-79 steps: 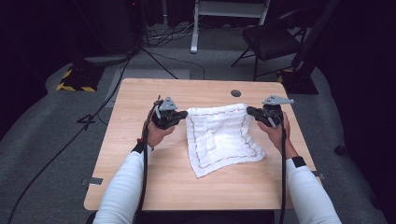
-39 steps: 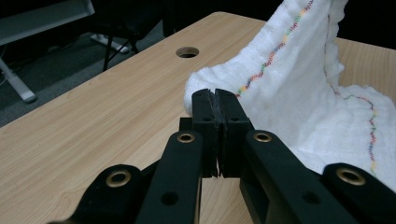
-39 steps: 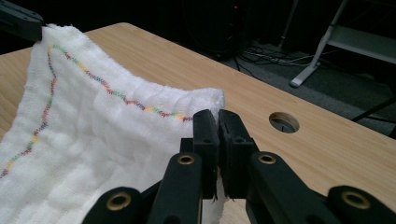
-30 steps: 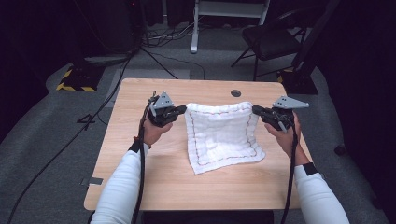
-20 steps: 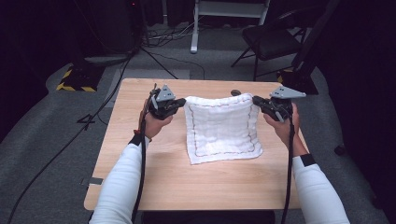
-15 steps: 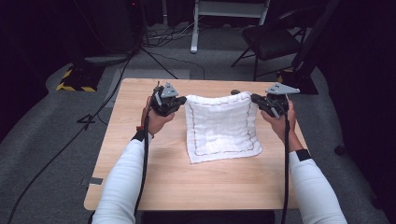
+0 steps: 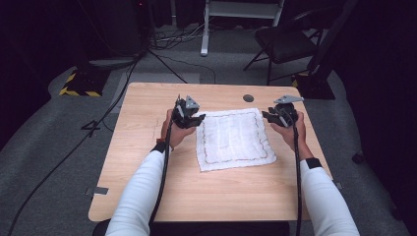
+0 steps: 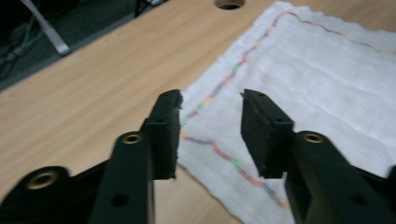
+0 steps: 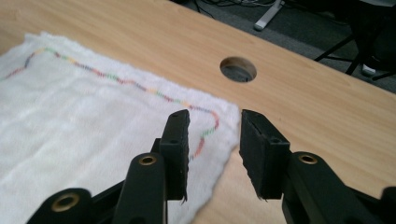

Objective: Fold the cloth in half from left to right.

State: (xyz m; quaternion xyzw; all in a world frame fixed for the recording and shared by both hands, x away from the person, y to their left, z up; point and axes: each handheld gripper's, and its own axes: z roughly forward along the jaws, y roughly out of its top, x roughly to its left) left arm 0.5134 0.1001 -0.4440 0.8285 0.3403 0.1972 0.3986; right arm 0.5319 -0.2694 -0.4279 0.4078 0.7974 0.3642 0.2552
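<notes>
A white cloth [image 7: 233,140] with a wavy multicoloured stitched border lies spread flat on the wooden table [image 7: 147,147]. My left gripper [image 7: 200,118] is at its far left corner; its jaws have just been opening and stand apart over that corner of the cloth [image 8: 327,93], pads off the fabric. My right gripper [image 7: 265,115] is at the far right corner; its jaws have just been opening too and stand apart above the corner of the cloth [image 9: 93,126], nothing pinched between them.
A round cable hole [image 7: 248,98] sits in the table just beyond the cloth, also seen as a cable hole [image 9: 238,69] close ahead of the right jaws. Behind the table stand a black chair [image 7: 290,42] and a white frame [image 7: 241,14]. Cables run across the grey floor at left.
Both grippers carried the cloth's far corners up and away, stretched it flat, then lowered it to the table. Their jaws, shut on the corners before, now stand apart and the cloth lies released.
</notes>
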